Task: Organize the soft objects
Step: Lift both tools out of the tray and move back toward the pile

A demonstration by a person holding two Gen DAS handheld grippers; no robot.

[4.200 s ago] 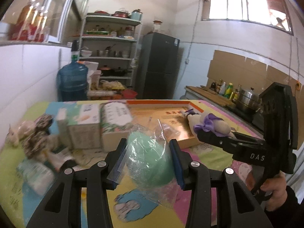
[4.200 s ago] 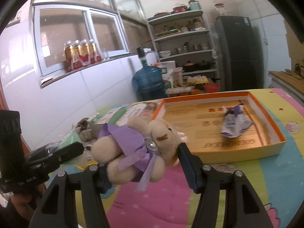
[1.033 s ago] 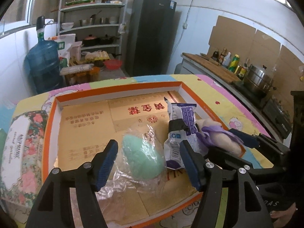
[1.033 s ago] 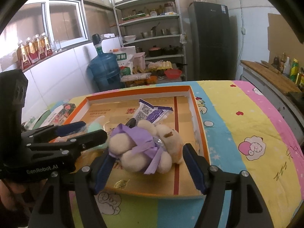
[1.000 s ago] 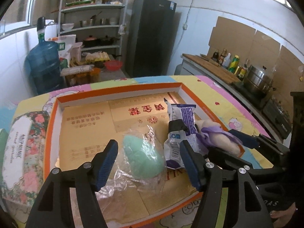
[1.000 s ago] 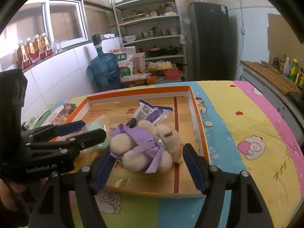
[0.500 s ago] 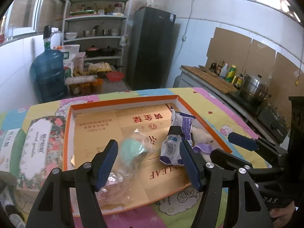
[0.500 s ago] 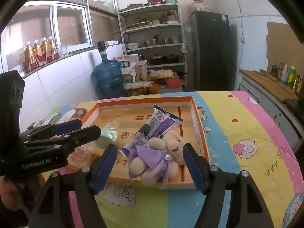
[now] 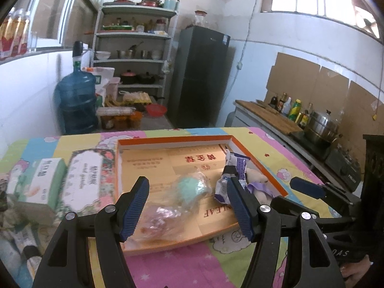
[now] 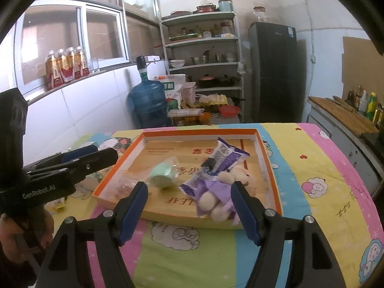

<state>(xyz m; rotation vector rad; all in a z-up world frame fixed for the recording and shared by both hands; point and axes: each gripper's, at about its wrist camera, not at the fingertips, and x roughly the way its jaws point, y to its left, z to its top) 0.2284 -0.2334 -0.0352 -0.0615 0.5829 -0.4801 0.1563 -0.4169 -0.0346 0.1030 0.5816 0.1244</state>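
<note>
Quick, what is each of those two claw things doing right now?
Left gripper: jaws open, holding nothing.
Right gripper: jaws open, holding nothing.

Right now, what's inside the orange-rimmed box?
Inside the orange-rimmed box: a green soft object in a clear bag, a purple snack packet and a plush bear in a purple dress. The bear overlaps the packet's near end, and the right gripper's fingers hide part of the bear.
</note>
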